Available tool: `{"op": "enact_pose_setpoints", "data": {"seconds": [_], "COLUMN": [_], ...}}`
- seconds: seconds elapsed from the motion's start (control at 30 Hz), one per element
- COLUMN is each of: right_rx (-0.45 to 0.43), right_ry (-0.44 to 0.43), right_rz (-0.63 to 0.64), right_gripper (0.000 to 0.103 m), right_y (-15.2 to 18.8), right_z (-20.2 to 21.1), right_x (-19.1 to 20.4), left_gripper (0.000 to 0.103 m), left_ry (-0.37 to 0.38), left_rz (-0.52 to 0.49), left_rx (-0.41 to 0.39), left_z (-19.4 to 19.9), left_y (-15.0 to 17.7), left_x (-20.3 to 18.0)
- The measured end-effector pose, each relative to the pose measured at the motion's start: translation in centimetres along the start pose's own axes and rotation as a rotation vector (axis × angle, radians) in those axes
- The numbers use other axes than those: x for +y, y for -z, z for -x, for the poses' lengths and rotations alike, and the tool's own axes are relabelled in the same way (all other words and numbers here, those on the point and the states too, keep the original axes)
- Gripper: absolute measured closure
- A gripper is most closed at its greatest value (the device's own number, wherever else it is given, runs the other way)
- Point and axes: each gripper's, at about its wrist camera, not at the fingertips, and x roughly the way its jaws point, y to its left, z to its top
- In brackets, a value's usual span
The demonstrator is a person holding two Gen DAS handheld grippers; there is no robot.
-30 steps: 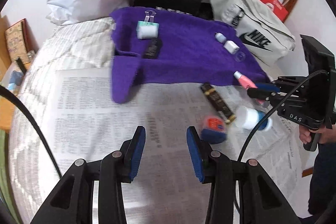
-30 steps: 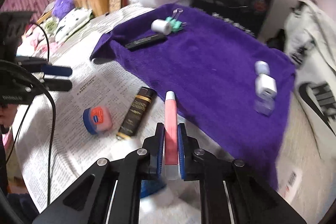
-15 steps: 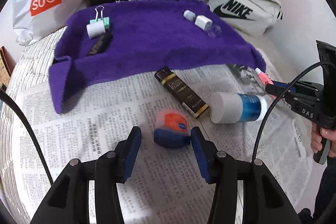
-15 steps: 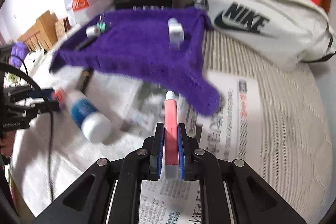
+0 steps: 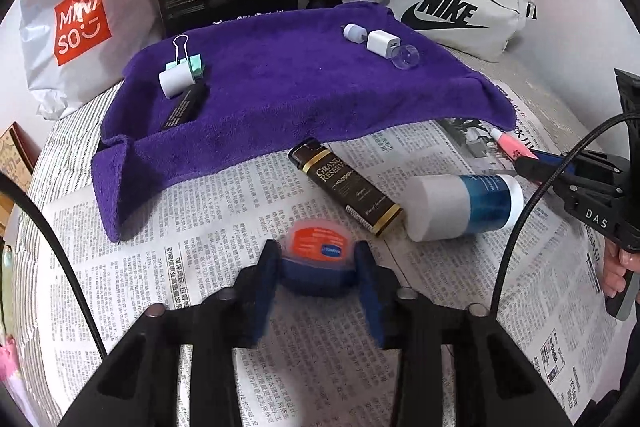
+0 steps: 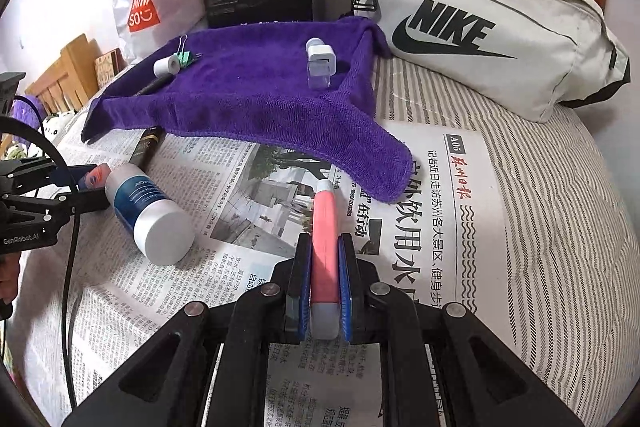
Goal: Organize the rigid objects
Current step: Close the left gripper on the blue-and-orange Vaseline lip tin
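newspaper [image 5: 224,227] covers the bed, a purple towel [image 5: 288,95] behind already carries sorted bits. the left gripper [image 5: 316,267] has just been closing and now pinches the little blue jar [image 5: 318,259] on the paper; the right gripper [image 6: 325,283] is clamped on a pink tube [image 6: 325,227], lengthwise, probably towel-bound.

Right gripper [image 6: 325,283] clamps the pink tube [image 6: 325,227] over the newspaper [image 6: 420,227]. White bottle [image 6: 150,217] lies left, purple towel [image 6: 260,99] beyond.
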Motion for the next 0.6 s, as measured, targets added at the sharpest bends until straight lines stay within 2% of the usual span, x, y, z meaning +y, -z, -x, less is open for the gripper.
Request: {"op": "enact_pose_setpoints", "data": {"seconds": [0.23,0.4,0.6], "right_rx": [0.001,0.002,0.060], "right_ry": [-0.009,-0.021,-0.051], "right_rz": [-0.008,-0.015,0.009], "right_gripper": [0.090,0.090,0.091], "right_y": [0.0,0.1,-0.8], "right_z": [0.0,0.0,-0.2], "right_x": [-0.1,-0.2,-0.5], "left_gripper": [0.068,0.068,0.068], "left_ry": [0.003,0.061,0.061], "left_rz": [0.001,0.034,0.059], "left_rx": [0.001,0.017,0.006], "left_z": [0.0,0.4,1.2], "left_y": [0.0,0.0,-0.2], "left_x": [0.0,0.5,1.3]}}
